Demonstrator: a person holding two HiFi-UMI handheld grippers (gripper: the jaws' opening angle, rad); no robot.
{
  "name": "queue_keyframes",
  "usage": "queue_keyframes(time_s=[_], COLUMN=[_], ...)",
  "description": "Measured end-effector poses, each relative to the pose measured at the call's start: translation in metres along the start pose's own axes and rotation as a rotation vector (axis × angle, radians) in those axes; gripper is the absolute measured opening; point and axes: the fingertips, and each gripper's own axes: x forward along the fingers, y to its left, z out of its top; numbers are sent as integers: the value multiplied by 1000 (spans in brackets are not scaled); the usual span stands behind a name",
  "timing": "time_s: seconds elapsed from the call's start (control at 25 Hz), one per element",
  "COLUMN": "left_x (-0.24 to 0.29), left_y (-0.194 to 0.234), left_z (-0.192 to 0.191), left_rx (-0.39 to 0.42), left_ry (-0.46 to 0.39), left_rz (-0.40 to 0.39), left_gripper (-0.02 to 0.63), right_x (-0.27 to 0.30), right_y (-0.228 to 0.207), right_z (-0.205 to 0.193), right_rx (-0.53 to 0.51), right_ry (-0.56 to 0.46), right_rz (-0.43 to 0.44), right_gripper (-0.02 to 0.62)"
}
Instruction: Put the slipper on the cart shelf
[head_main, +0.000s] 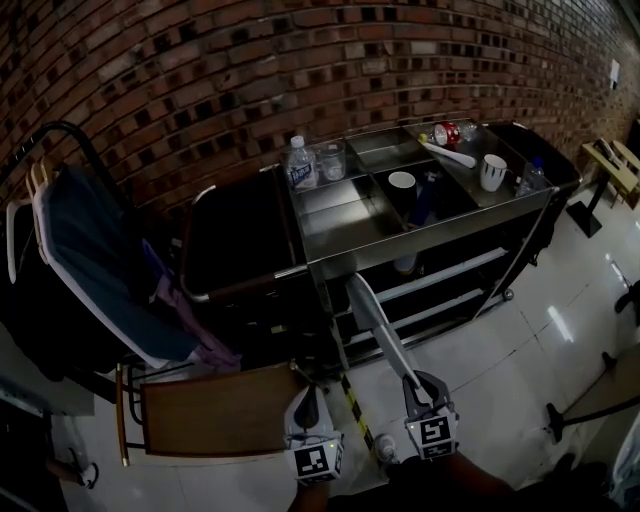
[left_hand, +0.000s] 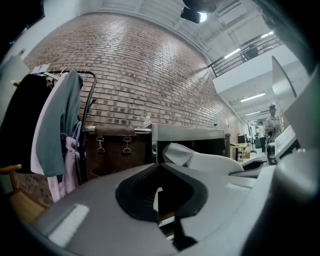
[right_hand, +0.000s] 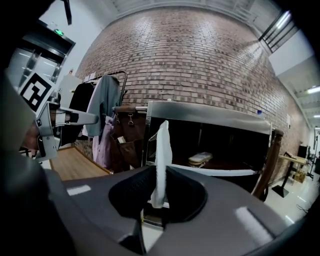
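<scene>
A white slipper (head_main: 378, 322) sticks forward out of my right gripper (head_main: 414, 386), which is shut on its heel end. Seen edge-on in the right gripper view, the slipper (right_hand: 163, 155) stands upright between the jaws of my right gripper (right_hand: 159, 200). Ahead is the steel cart (head_main: 340, 250) with its lower shelves (head_main: 440, 276). A second pale slipper (right_hand: 202, 159) lies on the cart shelf (right_hand: 225, 172). My left gripper (head_main: 310, 398) hangs beside the right one, shut and holding nothing. The left gripper view shows the left gripper (left_hand: 159, 197) and the held slipper (left_hand: 200, 161) off to its right.
The cart top holds a water bottle (head_main: 302, 163), a white cup (head_main: 493, 171) and small items. A brown bag (head_main: 235, 250) hangs at the cart's left end. A rack of clothes (head_main: 95, 270) and a wooden seat (head_main: 215, 412) stand to the left. Striped tape (head_main: 352, 402) marks the floor.
</scene>
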Motion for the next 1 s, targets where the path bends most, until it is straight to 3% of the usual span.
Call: queue_keyframes(time_s=[0.48, 0.8, 1.0], left_x=[49, 64, 70], left_y=[-4, 10, 23], left_z=[5, 14, 16], left_rx=[29, 67, 47], left_ry=[-3, -6, 0], left_rz=[35, 77, 115], left_gripper=[15, 15, 15], right_x=[74, 141, 188], right_y=[-38, -48, -48], right_z=[8, 18, 39], right_rx=[103, 254, 381], right_ry=[46, 61, 10], right_rz=[16, 36, 77], right_gripper=[46, 44, 44])
